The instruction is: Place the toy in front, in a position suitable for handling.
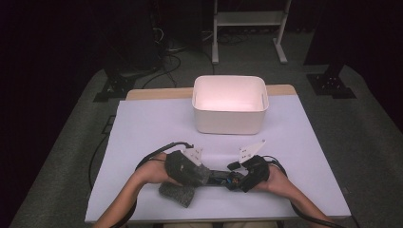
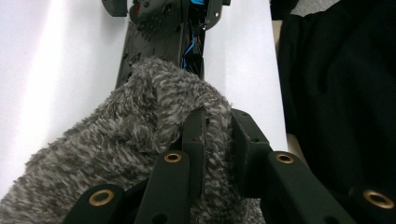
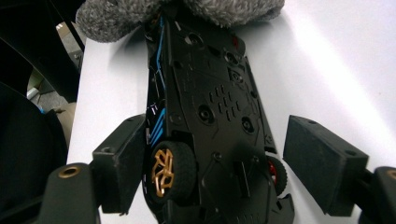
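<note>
White bin point(image 1: 230, 118) behind; cloth point(image 2: 140, 135) covers car point(image 3: 205, 116) end

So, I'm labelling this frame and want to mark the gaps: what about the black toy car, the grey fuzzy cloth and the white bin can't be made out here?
- Black toy car: its front end, right gripper view, is covered by the grey fuzzy cloth.
- Car's top side: right gripper view, it lies underside up.
- Cloth: left gripper view, bottom edge cuts it off; the left gripper, shut on it, hides the pinched part.
- White plastic bin: its floor, high view, is washed out by glare.
- Right gripper: its jaws, high view, are too small.
</note>
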Demonstrator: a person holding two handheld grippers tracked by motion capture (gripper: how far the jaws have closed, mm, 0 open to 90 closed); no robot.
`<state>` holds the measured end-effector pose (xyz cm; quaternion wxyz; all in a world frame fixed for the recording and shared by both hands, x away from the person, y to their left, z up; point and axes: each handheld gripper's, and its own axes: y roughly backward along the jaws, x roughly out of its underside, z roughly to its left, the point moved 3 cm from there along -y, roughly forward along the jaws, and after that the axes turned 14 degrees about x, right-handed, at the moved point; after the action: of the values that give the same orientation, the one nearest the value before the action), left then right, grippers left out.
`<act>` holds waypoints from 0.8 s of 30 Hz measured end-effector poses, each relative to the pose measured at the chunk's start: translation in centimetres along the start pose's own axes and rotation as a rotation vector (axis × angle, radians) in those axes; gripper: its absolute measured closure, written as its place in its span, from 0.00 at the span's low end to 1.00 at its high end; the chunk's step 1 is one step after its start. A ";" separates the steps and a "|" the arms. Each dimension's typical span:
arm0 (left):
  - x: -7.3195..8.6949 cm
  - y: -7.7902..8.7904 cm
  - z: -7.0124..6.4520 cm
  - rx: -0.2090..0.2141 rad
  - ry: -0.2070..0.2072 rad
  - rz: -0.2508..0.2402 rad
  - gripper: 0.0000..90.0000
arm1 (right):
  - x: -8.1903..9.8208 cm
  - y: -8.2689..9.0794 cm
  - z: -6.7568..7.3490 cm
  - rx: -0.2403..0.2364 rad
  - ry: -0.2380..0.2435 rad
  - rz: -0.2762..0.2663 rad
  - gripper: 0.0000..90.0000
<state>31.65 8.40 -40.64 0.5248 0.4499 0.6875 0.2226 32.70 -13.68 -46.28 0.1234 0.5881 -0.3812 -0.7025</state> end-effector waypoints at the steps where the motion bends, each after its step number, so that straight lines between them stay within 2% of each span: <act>1: 0.0 -0.1 0.0 0.001 -0.001 0.000 0.85 | 0.1 0.0 0.1 -0.001 0.000 0.001 0.25; 10: 0.3 -0.6 -0.3 0.027 -0.004 -0.002 0.85 | 0.3 -0.4 0.4 -0.004 0.019 0.021 0.20; 16: 0.5 -1.1 -0.6 0.047 -0.006 0.008 0.85 | 0.6 -0.8 0.6 -0.024 0.020 0.047 0.20; 20: 0.3 -1.1 -0.9 0.032 -0.028 0.011 0.85 | 0.9 -1.1 0.7 -0.028 0.024 0.043 0.19; 24: 0.1 -0.5 -0.9 0.027 -0.032 -0.014 0.85 | 1.0 -1.2 0.9 -0.022 0.034 0.039 0.19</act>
<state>30.63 8.34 -40.78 0.5311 0.4554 0.6852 0.2025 31.92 -13.11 -47.84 0.1500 0.5909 -0.3826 -0.6942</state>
